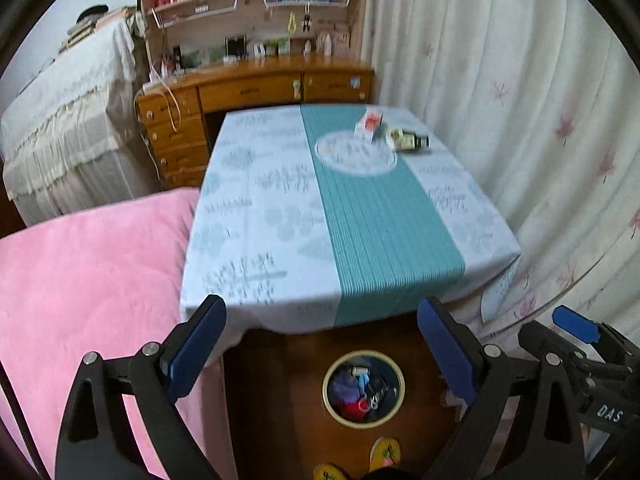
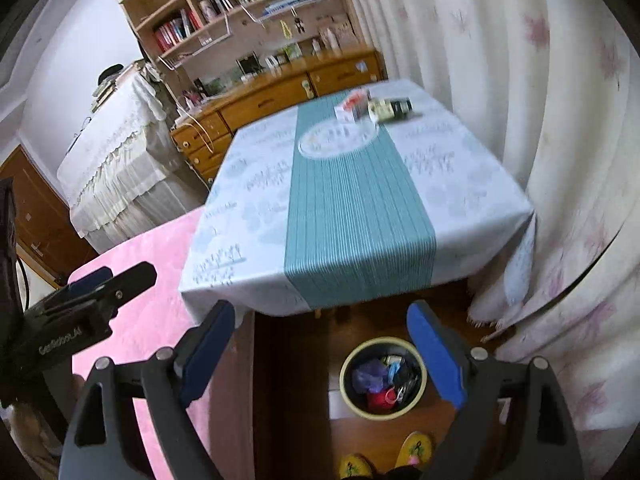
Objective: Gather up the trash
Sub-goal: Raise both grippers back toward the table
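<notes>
Both grippers hang above the floor at the near edge of the table (image 1: 256,216), and neither holds anything. The left gripper (image 1: 322,344) has its blue pads spread wide, filling the bottom of its own view; the right gripper (image 2: 320,350) is just as wide in its view. Between each pair of fingers, low in the frame, stands a round bin (image 1: 363,389) with a yellow rim on the wooden floor, already holding mixed rubbish: something purple, something red, small packets. The trash left on the table lies far up, right of centre: a small white and red box (image 1: 369,123) and, just beside it to the right, a dark bottle (image 1: 408,140) on its side. Both sit at the upper edge of a white round patch on the teal stripe of the cloth. A pink bed (image 1: 88,280) fills the lower left, and yellow slippers (image 1: 385,453) show at the bottom edge.
</notes>
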Motion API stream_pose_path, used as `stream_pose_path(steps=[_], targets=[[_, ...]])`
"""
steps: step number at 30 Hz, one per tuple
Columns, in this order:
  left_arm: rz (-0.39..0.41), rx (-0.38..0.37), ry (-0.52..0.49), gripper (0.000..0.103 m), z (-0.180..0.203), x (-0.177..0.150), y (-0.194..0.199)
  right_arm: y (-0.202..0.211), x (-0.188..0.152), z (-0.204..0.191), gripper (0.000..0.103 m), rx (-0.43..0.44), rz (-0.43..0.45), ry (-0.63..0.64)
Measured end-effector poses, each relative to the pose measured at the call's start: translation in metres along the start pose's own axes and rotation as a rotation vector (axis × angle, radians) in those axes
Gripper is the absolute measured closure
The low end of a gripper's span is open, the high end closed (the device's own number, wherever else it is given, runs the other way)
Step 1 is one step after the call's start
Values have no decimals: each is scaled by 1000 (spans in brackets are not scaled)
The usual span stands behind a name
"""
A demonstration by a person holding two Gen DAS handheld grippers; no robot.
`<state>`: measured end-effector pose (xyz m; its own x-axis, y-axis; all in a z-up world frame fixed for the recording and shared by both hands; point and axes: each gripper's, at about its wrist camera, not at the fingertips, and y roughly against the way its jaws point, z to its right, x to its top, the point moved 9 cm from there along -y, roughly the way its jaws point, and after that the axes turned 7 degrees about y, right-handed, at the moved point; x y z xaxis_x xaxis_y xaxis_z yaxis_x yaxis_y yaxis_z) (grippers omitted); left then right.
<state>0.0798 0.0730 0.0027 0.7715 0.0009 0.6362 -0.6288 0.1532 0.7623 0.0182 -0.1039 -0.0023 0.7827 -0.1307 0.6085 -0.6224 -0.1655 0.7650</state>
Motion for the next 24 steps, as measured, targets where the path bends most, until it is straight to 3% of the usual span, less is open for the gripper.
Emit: stream_pose_path(steps=[12, 18, 24], targets=[[89, -8, -59, 7, 8, 66, 6, 21, 65, -7, 14, -48, 74, 18], [84, 3, -48, 7, 11, 88, -17, 15, 100, 10, 14, -68, 125, -1], [69, 38, -37, 7, 16, 114, -59, -25, 139, 45, 15, -45, 114, -48]])
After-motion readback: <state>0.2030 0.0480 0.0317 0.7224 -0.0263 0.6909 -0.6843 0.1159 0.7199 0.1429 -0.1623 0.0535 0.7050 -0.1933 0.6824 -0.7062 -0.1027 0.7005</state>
